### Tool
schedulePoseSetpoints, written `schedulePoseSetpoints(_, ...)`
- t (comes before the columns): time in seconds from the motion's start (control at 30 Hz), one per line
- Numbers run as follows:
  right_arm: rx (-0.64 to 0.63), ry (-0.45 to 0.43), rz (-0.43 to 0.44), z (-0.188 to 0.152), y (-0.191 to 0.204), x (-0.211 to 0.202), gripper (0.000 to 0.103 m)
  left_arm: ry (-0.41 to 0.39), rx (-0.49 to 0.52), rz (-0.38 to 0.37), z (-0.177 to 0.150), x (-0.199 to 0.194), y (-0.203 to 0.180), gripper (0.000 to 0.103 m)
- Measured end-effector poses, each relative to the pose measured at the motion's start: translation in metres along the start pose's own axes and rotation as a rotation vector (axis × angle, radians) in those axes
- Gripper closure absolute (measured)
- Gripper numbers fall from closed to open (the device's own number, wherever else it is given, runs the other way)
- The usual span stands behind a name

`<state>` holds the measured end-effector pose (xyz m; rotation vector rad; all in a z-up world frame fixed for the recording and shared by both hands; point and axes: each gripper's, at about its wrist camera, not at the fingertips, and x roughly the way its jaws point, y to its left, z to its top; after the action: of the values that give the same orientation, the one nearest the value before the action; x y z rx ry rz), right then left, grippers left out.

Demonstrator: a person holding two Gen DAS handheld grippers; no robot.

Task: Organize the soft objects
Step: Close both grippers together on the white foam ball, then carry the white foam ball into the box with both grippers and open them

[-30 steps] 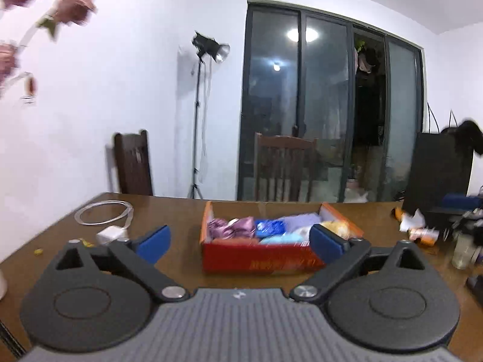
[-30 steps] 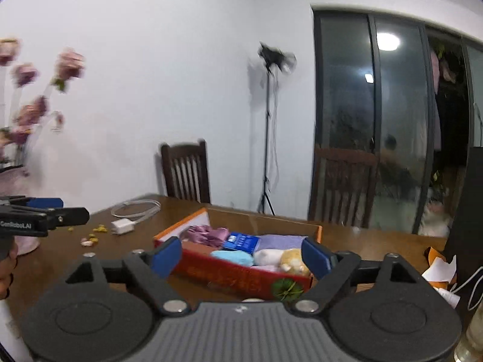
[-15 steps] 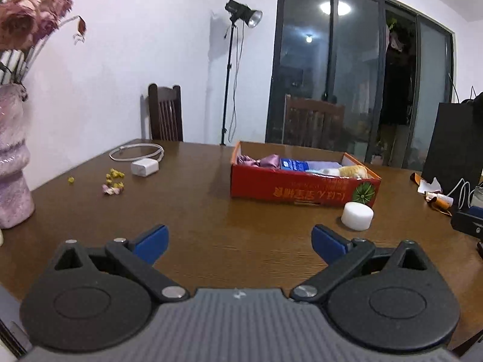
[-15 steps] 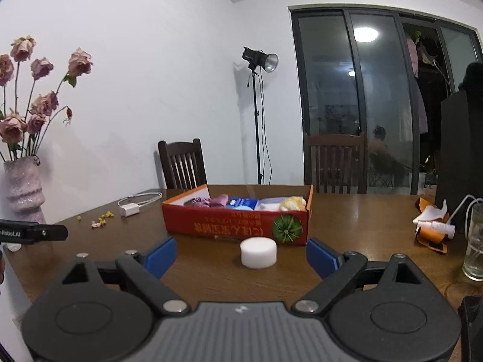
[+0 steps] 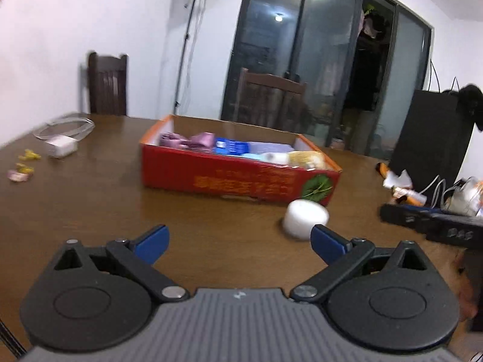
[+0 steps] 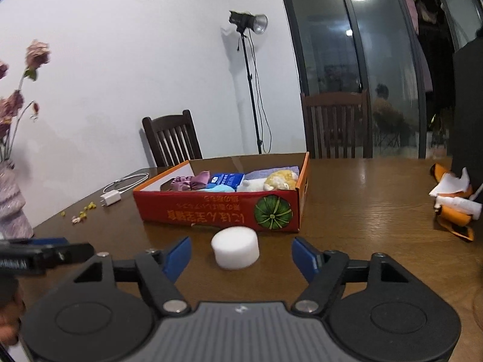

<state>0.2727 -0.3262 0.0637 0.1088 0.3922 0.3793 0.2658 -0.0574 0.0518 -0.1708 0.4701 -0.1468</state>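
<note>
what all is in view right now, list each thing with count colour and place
red cardboard box: one, red with orange rim, mid table, filled with soft items
white foam cylinder: one, white, on the table in front of the box
white charger with cable: one, white, left of the box
brown wooden table: one, brown, under everything
dark wooden chairs: two, dark brown, behind the table
studio light on stand: one, black, by the wall
pink vase with dried roses: one, pink, far left
right gripper: one, black with blue fingers, open, jaws just closing, cylinder between them untouched
left gripper: one, same colours, open
</note>
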Motion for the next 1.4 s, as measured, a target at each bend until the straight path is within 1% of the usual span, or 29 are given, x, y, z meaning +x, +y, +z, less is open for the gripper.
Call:
schedulePoseSetpoints(0.13,0.041,0.048,0.022,0.015,-0.009,0.041,0.036,0.065,-0.09,-0.065,0.018,0.049,0.001,0.01)
schedulePoseSetpoints(0.17,0.052,0.059,0.031,0.017,-0.01,0.05,0.037,0.077,-0.105,-0.076,0.021,0.059,0.0,0.018)
schedulePoseSetpoints(0.23,0.072,0.08,0.042,0.019,-0.013,0.066,0.042,0.116,-0.123,-0.113,0.026,0.08,-0.001,0.027)
schedulePoseSetpoints(0.27,0.085,0.091,0.044,0.018,-0.015,0.075,0.044,0.148,-0.131,-0.142,0.028,0.093,-0.002,0.036)
schedulePoseSetpoints(0.37,0.132,0.123,0.049,0.014,-0.025,0.1,0.058,0.219,-0.147,-0.217,0.03,0.124,-0.011,0.05)
schedulePoseSetpoints(0.4,0.153,0.137,0.053,0.011,-0.029,0.107,0.067,0.233,-0.147,-0.238,0.03,0.133,-0.014,0.052)
schedulePoseSetpoints(0.43,0.176,0.15,0.062,0.008,-0.033,0.113,0.076,0.244,-0.141,-0.256,0.029,0.14,-0.016,0.057)
schedulePoseSetpoints(0.47,0.202,0.163,0.075,0.004,-0.037,0.119,0.081,0.256,-0.138,-0.267,0.026,0.147,-0.018,0.067)
schedulePoseSetpoints(0.5,0.223,0.175,0.094,0.0,-0.041,0.124,0.082,0.271,-0.135,-0.281,0.023,0.153,-0.018,0.072)
schedulePoseSetpoints(0.57,0.307,0.179,0.152,-0.005,-0.052,0.127,0.084,0.26,-0.15,-0.312,0.017,0.157,-0.015,0.073)
schedulePoseSetpoints(0.67,0.363,0.186,0.184,-0.009,-0.059,0.13,0.084,0.267,-0.178,-0.33,0.015,0.16,-0.011,0.074)
schedulePoseSetpoints(0.8,0.345,0.182,0.187,-0.011,-0.056,0.131,0.085,0.263,-0.165,-0.327,0.016,0.159,-0.013,0.075)
schedulePoseSetpoints(0.93,0.365,0.186,0.216,-0.01,-0.062,0.134,0.088,0.255,-0.164,-0.331,0.016,0.158,-0.013,0.076)
schedulePoseSetpoints(1.03,0.331,0.176,0.2,-0.008,-0.057,0.131,0.088,0.242,-0.146,-0.298,0.014,0.149,-0.017,0.077)
schedulePoseSetpoints(1.07,0.31,0.176,0.193,-0.008,-0.052,0.13,0.088,0.236,-0.125,-0.278,0.013,0.14,-0.021,0.077)
schedulePoseSetpoints(1.13,0.321,0.193,0.188,-0.01,-0.042,0.12,0.088,0.221,-0.097,-0.254,0.007,0.118,-0.024,0.077)
schedulePoseSetpoints(1.17,0.309,0.192,0.185,-0.012,-0.034,0.111,0.088,0.209,-0.089,-0.251,0.003,0.101,-0.023,0.077)
schedulePoseSetpoints(1.3,0.244,0.153,0.178,-0.028,0.009,0.058,0.088,0.183,-0.124,-0.263,-0.018,0.04,-0.008,0.077)
schedulePoseSetpoints(1.4,0.243,0.135,0.193,-0.041,0.036,0.025,0.088,0.118,-0.075,-0.227,-0.028,-0.003,-0.011,0.079)
